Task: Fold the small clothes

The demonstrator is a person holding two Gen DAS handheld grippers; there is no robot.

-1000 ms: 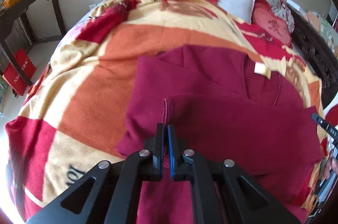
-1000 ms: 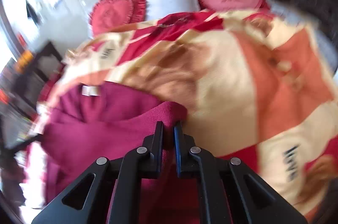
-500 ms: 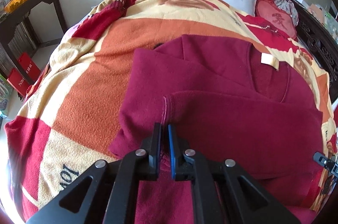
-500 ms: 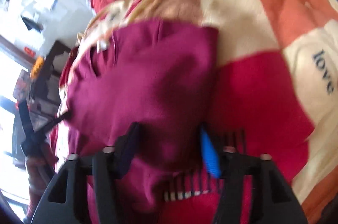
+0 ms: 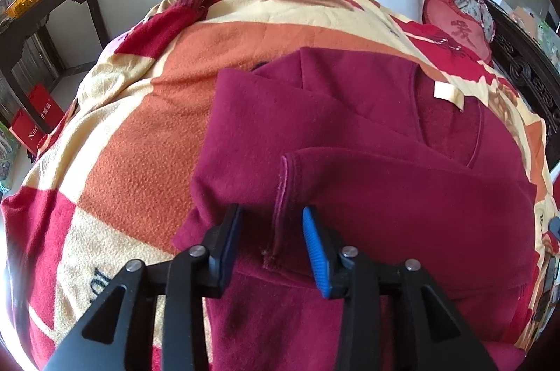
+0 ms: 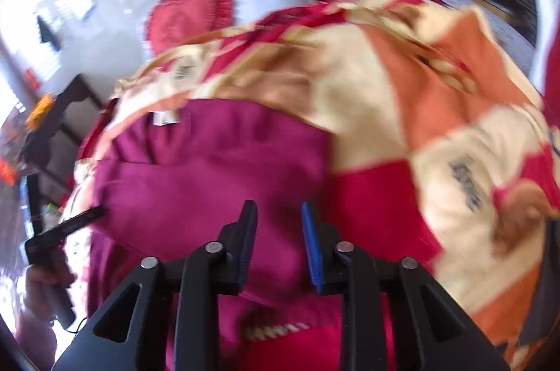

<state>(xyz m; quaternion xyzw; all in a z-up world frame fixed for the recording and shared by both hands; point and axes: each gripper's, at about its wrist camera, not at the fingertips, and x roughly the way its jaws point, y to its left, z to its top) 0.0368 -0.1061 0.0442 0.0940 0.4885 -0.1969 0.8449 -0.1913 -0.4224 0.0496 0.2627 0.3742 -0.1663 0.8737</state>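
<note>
Both our left gripper (image 5: 271,238) and right gripper (image 6: 278,238) hang released over the maroon sweater (image 5: 350,154) lying folded just ahead on the blanket (image 5: 140,133) (sleeve cuff between the left jaws), so we'd regrip the hem evenly.

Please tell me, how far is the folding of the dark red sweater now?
Done: one sleeve already lies folded across the maroon sweater, which is on the checked blanket. In hand: nothing; the left gripper and right gripper both have open jaws over the cloth. Left: probably folding the body into a compact stack.
</note>
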